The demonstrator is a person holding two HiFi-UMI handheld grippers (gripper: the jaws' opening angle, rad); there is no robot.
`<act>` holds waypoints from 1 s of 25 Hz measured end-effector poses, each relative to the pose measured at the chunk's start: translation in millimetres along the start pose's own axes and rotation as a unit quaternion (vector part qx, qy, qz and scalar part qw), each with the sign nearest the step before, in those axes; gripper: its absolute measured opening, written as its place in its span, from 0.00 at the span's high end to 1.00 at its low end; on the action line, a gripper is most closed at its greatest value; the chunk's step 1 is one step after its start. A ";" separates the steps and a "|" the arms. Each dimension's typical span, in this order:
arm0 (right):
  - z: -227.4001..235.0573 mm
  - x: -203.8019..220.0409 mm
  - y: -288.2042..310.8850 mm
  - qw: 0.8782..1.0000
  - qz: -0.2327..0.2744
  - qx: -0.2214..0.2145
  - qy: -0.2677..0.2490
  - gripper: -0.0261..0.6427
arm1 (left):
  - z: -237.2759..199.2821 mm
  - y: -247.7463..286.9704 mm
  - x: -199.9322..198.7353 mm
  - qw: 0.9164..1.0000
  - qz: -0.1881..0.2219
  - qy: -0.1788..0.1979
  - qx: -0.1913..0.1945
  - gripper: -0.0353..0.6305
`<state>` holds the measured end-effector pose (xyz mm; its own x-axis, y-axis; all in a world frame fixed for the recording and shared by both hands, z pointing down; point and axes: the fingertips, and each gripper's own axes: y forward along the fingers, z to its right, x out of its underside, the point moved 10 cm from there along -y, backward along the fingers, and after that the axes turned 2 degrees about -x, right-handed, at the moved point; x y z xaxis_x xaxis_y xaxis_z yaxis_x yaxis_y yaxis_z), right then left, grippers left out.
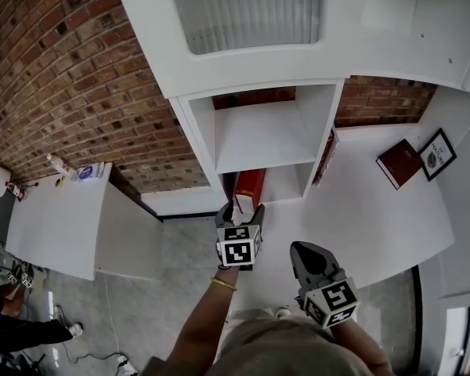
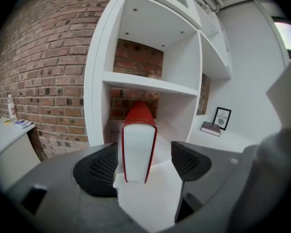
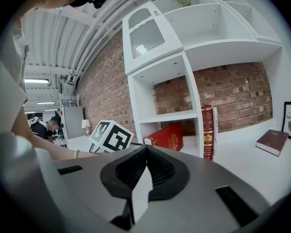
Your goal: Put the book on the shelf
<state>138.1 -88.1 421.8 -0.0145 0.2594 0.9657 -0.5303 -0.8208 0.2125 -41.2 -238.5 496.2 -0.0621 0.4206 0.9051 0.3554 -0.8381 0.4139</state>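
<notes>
- Straddling the red book point(image 2: 138, 149), the left tongs point(image 1: 243, 208) stand apart: left pad close beside the cover, right pad clear of it, nothing clamped.
- Red book: inside the lower compartment of the white shelf point(image 2: 99, 81), page edge facing outward, apparently leaning rather than upright.
- Hazard: the leaning book lacks support. A pad dragging its cover on the way out could pull it flat or tip it onto the tabletop point(image 1: 360, 210).
- Right tongs point(image 3: 144, 152): pressed together, empty, held back from the shelf.
</notes>
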 end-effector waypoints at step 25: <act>-17.6 -0.5 -12.7 1.000 0.023 -0.012 -0.015 0.95 | 29.1 -109.5 -17.3 0.997 0.066 -0.023 0.024 0.71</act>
<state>129.9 -68.8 416.0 -0.0143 0.2058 0.9785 -0.5506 -0.8185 0.1641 -51.8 -143.9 432.4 0.0311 0.3239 0.9456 0.4019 -0.8702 0.2849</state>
